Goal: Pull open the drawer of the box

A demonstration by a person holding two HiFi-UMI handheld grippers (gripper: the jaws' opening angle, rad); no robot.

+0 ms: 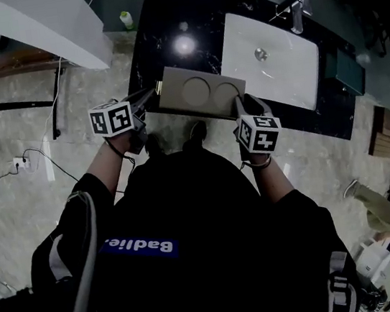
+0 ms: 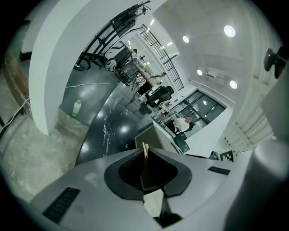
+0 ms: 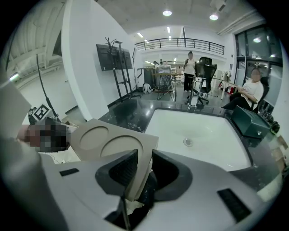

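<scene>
The box (image 1: 200, 91) — flat, beige, with two round hollows pressed into its top — is held at the near edge of the black bench (image 1: 161, 26) and gripped at both ends. The left gripper (image 2: 146, 150) is closed on a thin beige tab (image 2: 147, 177) standing out from the box's left end. This may be the drawer's pull, though the drawer itself cannot be made out. The right gripper (image 3: 144, 152) is clamped on the box's right corner, with the panel pinched between the ribbed pads (image 3: 124, 169). Just beyond the box a white sink (image 1: 276, 67) is set into the bench — its drain (image 1: 260, 54) is seen in the middle of the basin.
</scene>
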